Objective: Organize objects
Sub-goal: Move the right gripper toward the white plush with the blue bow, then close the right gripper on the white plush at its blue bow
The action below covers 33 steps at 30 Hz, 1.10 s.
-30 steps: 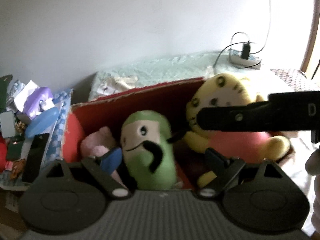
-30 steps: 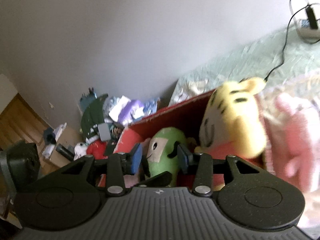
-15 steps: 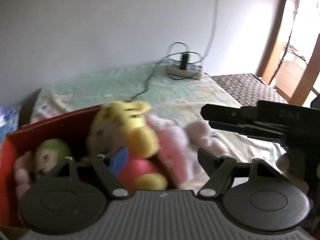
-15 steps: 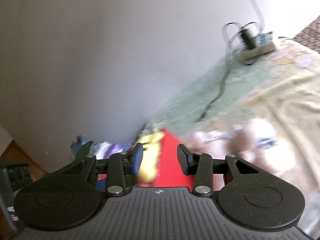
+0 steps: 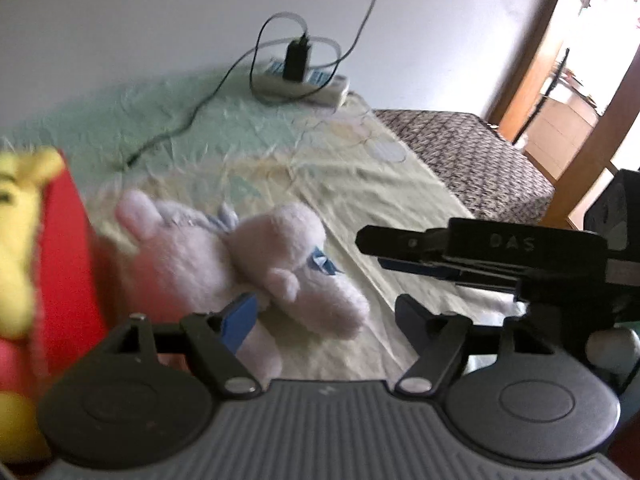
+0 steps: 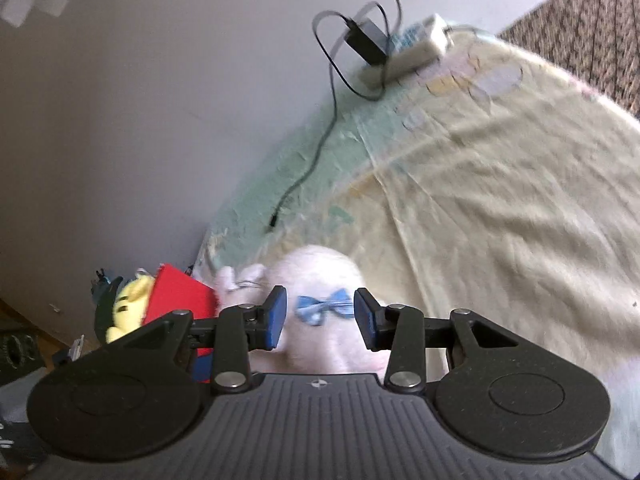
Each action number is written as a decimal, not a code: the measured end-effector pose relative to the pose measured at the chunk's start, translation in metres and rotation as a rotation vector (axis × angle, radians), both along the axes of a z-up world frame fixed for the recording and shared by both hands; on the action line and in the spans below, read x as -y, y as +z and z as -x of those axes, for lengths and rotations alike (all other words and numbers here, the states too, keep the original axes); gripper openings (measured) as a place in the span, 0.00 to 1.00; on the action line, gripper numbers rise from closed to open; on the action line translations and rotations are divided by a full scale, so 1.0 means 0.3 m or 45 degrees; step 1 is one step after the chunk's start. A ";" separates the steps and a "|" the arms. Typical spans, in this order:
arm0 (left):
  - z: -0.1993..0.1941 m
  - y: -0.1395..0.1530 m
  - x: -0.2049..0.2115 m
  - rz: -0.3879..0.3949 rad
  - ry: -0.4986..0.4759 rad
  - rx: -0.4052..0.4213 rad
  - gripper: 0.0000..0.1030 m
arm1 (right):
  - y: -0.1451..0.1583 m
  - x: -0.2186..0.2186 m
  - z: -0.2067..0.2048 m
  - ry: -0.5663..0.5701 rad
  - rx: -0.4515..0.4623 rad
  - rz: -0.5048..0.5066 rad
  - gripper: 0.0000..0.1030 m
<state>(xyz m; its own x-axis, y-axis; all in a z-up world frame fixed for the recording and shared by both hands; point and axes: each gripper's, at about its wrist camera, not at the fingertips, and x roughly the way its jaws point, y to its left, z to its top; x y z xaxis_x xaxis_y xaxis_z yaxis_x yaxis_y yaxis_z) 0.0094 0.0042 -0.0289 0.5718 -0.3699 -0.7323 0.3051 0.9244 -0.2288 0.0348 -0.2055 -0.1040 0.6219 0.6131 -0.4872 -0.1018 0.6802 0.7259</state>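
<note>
- Pink plush toy (image 5: 256,264), one of two soft toys in view, lay on its side on the pale yellow sheet (image 5: 360,184) just beside the red box (image 5: 66,264), a blue bow (image 6: 322,309) at its neck.
- One yellow plush toy (image 5: 18,232) sat inside the red box, its head rising above the box's rim; the rest of the box's contents fell outside both views.
- One white power strip (image 5: 308,80) with a black charger (image 5: 295,60) plugged into it rested on the bed well beyond the red box, near the wall, and a single dark cable (image 5: 188,120) trailed from it back toward the box.
- One patterned brown cover (image 5: 472,164) showed on the far side of the sheet from the red box.
- Left gripper (image 5: 324,312) was angled down over the pink toy, jaws apart, its blue-padded finger against or just in front of the toy's body; motion blur left contact unclear, and the other finger stood clear over bare sheet.
- Right gripper (image 6: 321,316) pointed at the same toy from the side away from the red box, jaws parted either side of the bow, pads pressing on nothing.
- In the left wrist view the right gripper (image 5: 408,254) reached in sideways, level, its tips short of the pink toy and farther from the red box.
</note>
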 end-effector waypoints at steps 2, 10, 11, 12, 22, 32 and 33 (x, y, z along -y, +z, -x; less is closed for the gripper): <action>-0.034 -0.036 0.000 0.028 0.045 -0.043 0.79 | -0.028 0.004 -0.023 0.037 -0.018 -0.009 0.40; -0.108 -0.076 0.005 0.042 0.163 -0.056 0.85 | -0.090 -0.011 -0.112 0.173 -0.025 -0.066 0.40; -0.118 -0.082 0.000 0.051 0.171 -0.061 0.83 | -0.095 -0.009 -0.125 0.190 -0.014 -0.082 0.40; -0.127 -0.086 -0.006 0.069 0.179 -0.073 0.81 | -0.102 -0.007 -0.138 0.211 -0.013 -0.109 0.40; -0.179 -0.116 -0.025 0.109 0.190 -0.130 0.73 | -0.171 -0.032 -0.222 0.366 -0.162 -0.380 0.47; -0.097 -0.075 0.041 -0.045 0.100 -0.105 0.73 | -0.090 0.014 -0.063 0.424 -0.144 -0.300 0.44; -0.077 -0.072 0.053 -0.064 0.084 -0.103 0.73 | -0.079 0.017 -0.043 0.426 -0.137 -0.277 0.44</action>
<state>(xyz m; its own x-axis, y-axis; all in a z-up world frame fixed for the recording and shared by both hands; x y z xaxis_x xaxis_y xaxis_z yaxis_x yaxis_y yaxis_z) 0.0325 -0.0117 -0.0505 0.5319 -0.2947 -0.7939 0.2254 0.9529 -0.2027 0.0477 -0.2107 -0.1277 0.3231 0.8688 -0.3753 -0.2070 0.4518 0.8678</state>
